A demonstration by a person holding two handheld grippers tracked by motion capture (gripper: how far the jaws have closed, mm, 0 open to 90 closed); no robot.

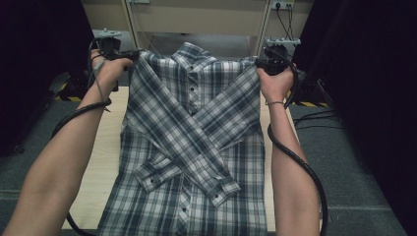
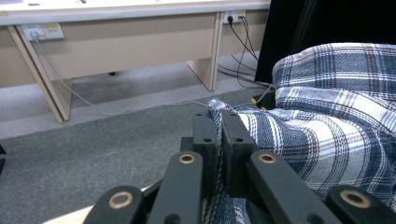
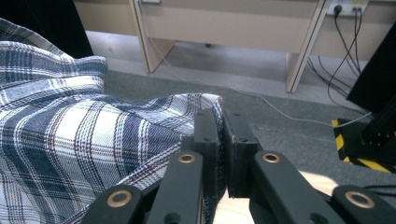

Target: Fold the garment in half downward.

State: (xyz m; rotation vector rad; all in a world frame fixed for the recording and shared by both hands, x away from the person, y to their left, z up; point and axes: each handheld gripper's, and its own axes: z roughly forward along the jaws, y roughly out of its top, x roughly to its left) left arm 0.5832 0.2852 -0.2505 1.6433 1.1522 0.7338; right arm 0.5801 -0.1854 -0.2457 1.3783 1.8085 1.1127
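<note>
A blue and white plaid shirt (image 1: 189,147) lies front up on the wooden table (image 1: 105,162), collar at the far end, both sleeves folded across the chest in an X. My left gripper (image 1: 129,55) is shut on the shirt's left shoulder (image 2: 261,130) at the table's far edge. At the far right, my right gripper (image 1: 259,63) is shut on the other shoulder (image 3: 140,126). In both gripper views a fold of plaid cloth is pinched between the black jaws.
Beyond the table are grey carpet (image 2: 93,144), a beige desk's legs (image 3: 299,60) with wall sockets and cables, and black stands at both sides. Yellow-black tape (image 3: 369,163) marks the floor near the right stand. Each gripper's cable trails down along a forearm.
</note>
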